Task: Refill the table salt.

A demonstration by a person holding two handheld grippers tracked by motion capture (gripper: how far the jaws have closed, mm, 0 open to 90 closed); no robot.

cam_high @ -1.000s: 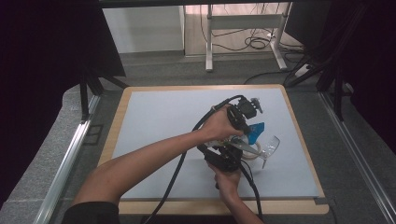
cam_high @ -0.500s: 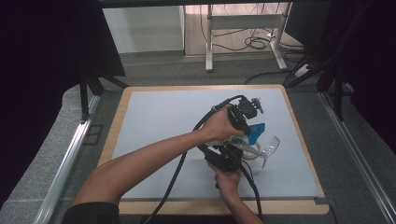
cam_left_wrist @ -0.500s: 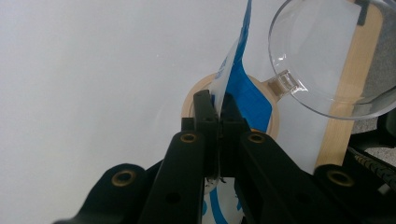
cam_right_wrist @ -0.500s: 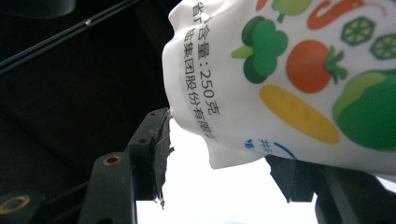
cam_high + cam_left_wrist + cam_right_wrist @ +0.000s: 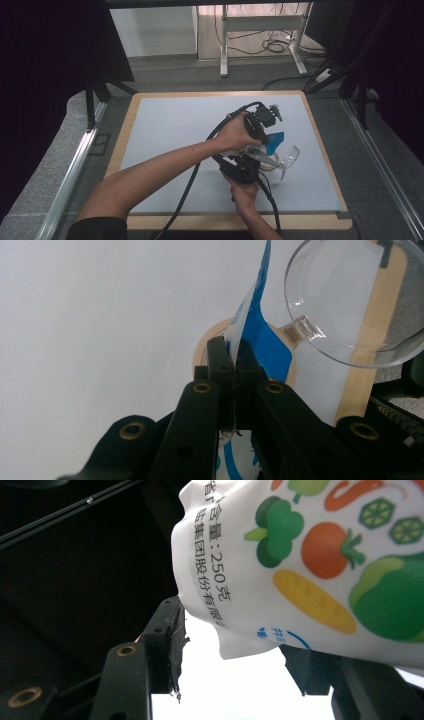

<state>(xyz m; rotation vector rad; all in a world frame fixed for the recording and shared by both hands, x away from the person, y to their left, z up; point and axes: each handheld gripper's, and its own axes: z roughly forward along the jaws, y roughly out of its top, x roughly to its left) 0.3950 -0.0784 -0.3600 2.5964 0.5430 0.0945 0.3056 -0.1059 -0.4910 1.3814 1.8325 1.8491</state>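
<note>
Both grippers meet over the right half of a pale grey mat (image 5: 165,135) laid on a wood-edged table (image 5: 125,150), a person's forearms reaching in from the near side. Seen from the high view, the left gripper (image 5: 261,131) sits farther from the person, its hand (image 5: 235,134) wrapped around the black body, and its jaws are pressed together on the top edge of a blue-and-white pouch (image 5: 273,141). Its own camera confirms the pinch: the left gripper (image 5: 231,362) clamps the thin sealed edge of the pouch (image 5: 265,340), which rises upward between the two black jaws. Just beyond it a clear glass bowl (image 5: 345,295) lies tilted, its rim facing the camera, and a round wooden coaster (image 5: 207,345) rests on the mat beneath the pouch. In the high view the bowl (image 5: 290,157) lies just right of the pouch, near the mat's right side. The right gripper (image 5: 244,169), nearer the person, works from below; its camera shows the right gripper (image 5: 235,650) with jaws partly spread and just now closing, the lower corner of the pouch (image 5: 310,555), printed with vegetables, hanging between them. Whether the pads touch the pouch cannot be told.
</note>
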